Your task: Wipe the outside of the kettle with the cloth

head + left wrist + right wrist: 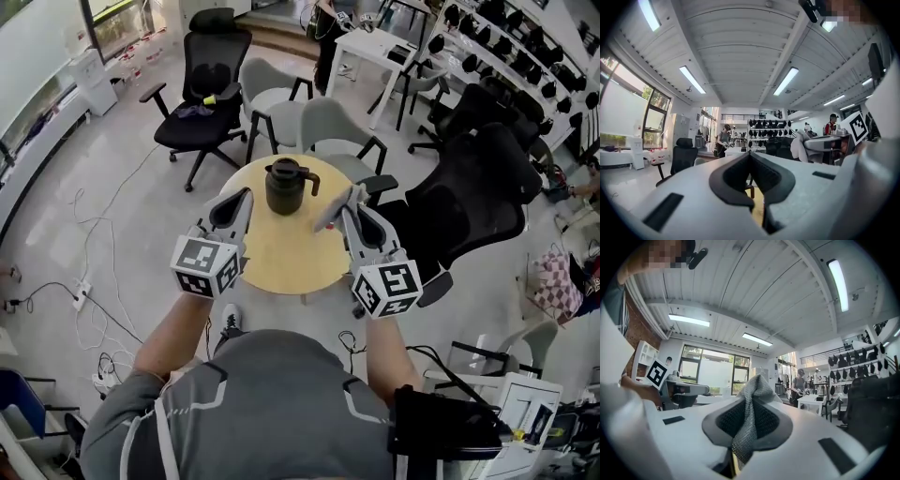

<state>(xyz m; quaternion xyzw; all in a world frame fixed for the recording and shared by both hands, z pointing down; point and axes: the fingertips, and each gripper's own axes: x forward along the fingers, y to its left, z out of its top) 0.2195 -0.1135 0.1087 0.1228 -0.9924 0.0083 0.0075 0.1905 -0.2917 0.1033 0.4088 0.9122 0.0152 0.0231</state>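
A dark kettle [286,186] with a lid and a side handle stands upright on the far half of a small round wooden table [281,253]. My left gripper [245,195] hovers just left of the kettle, apart from it. In the left gripper view its jaws [750,156] are shut with nothing between them. My right gripper [353,193] is held just right of the kettle, shut on a grey cloth [330,208] that sticks out from its tips. In the right gripper view the grey knitted cloth [753,391] is pinched between the jaws and rises above them. Both gripper views point upward and miss the kettle.
Chairs ring the table: a black office chair [204,92] at far left, two grey chairs [274,101] [335,131] behind, and a large black chair [473,197] on the right. A white desk [380,47] stands further back. Cables [89,281] lie on the floor at left.
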